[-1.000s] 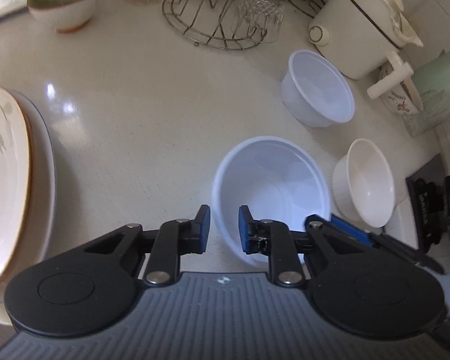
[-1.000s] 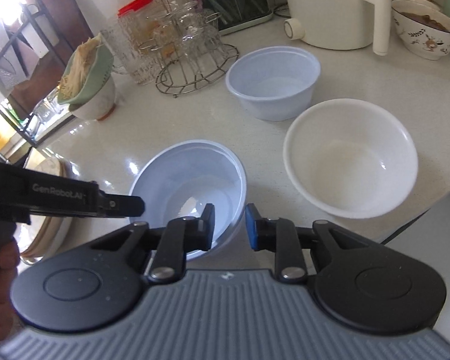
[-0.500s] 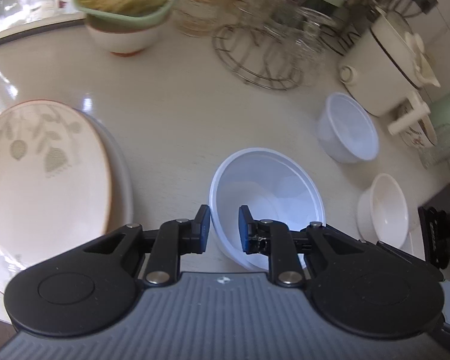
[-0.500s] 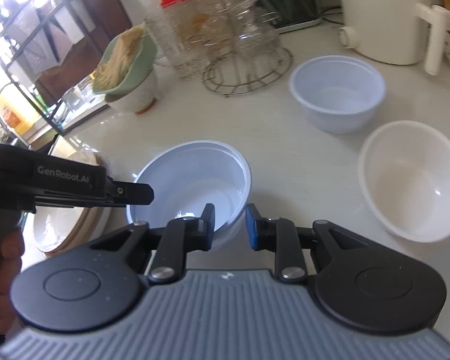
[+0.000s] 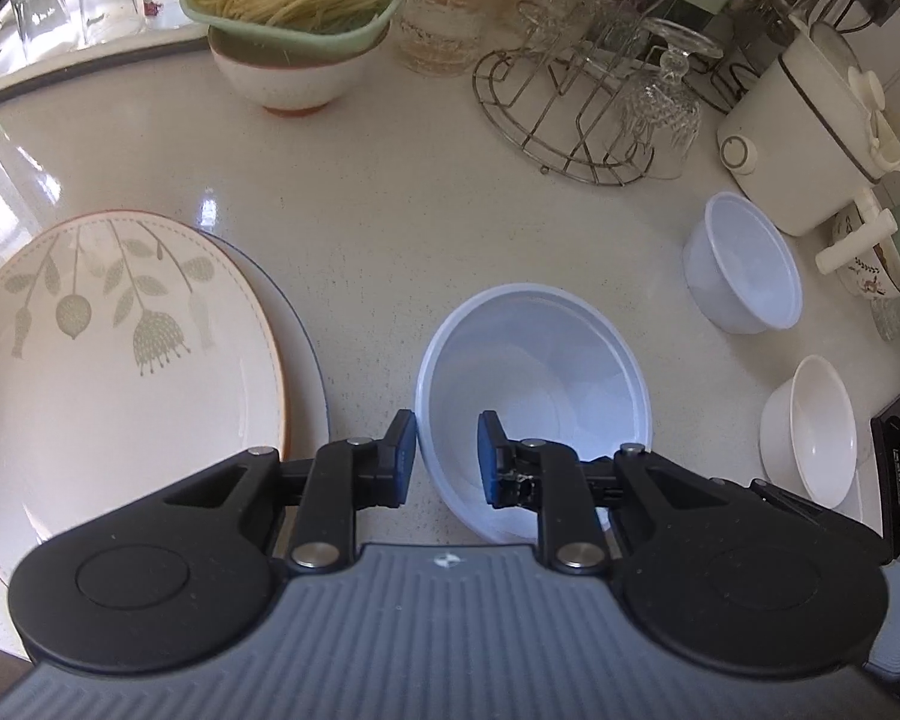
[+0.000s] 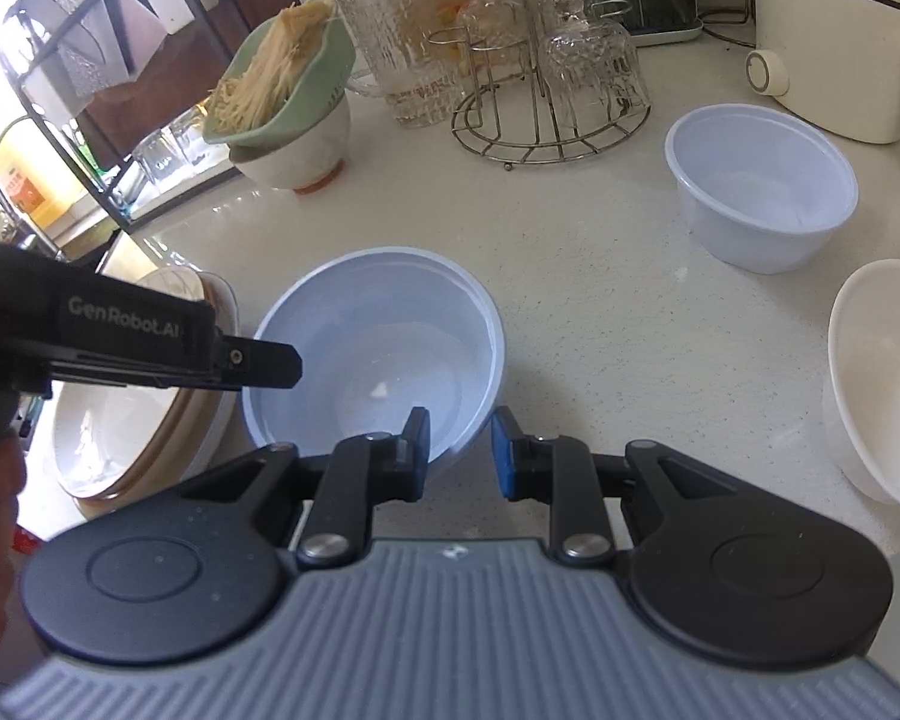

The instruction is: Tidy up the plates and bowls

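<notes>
The left tongs (image 5: 447, 459) are seen nipped onto the near-left rim of the pale blue round plastic bowl (image 5: 546, 360), one pad outside the wall, the other inside it, and the right tongs (image 6: 459, 450) are clamped the same way on the near-right rim, so the bowl is held from two sides. It is found over the speckled cream stone table (image 5: 390, 210), just beside the stack of leaf-patterned ceramic plates (image 5: 120, 390). Whether its base is touching the table cannot be told. The bowl is judged light and thin-walled, a little springy, with a smooth glossy skin that could be let slip; the rolled lip is the stiffest part, so that is where it is best taken, with a modest squeeze so the wall is not buckled. The plates are judged heavy, hard, glazed and chippable, and would be better gripped at the rim edge and lifted level. Well apart, a smaller pale blue plastic tub (image 5: 744, 276) with steeper sides and a white rounded bowl (image 5: 810, 432) are left waiting. Nesting looks possible, and care over scraping is advised.
</notes>
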